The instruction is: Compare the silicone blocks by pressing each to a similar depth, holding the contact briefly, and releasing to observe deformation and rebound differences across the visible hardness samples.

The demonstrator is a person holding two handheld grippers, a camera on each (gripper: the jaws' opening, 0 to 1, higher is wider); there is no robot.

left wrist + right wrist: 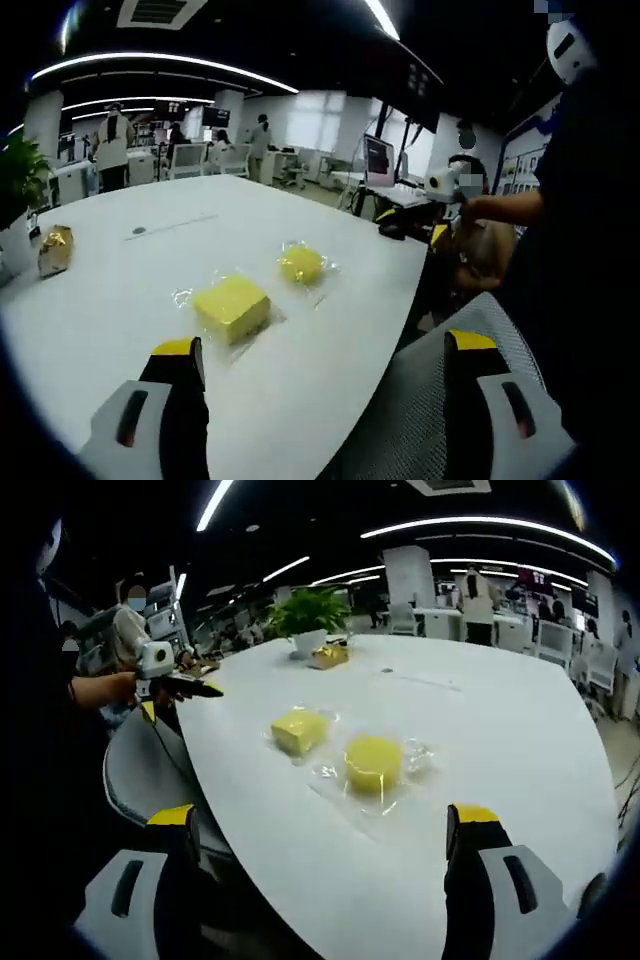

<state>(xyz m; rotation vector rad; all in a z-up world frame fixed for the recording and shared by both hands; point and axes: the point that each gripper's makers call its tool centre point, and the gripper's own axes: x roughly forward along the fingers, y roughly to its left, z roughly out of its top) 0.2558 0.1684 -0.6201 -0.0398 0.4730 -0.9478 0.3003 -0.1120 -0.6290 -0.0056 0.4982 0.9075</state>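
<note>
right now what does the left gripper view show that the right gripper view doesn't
Left gripper view alone: a mesh chair back beyond the table edge, under the right jaw.

Right gripper view alone: a white plant pot beside the gold packet, and the grey chair seat left of the table.

Both: the white table, the square yellow block and the rounder yellow block, each on clear plastic wrap. Both pairs of jaws stand open, touching nothing.

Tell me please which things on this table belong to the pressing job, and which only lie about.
For the job:
- square yellow block on clear wrap
- round yellow block on clear wrap

Only lying about:
- gold foil packet
- potted plant
- mesh chair at the table edge
</note>
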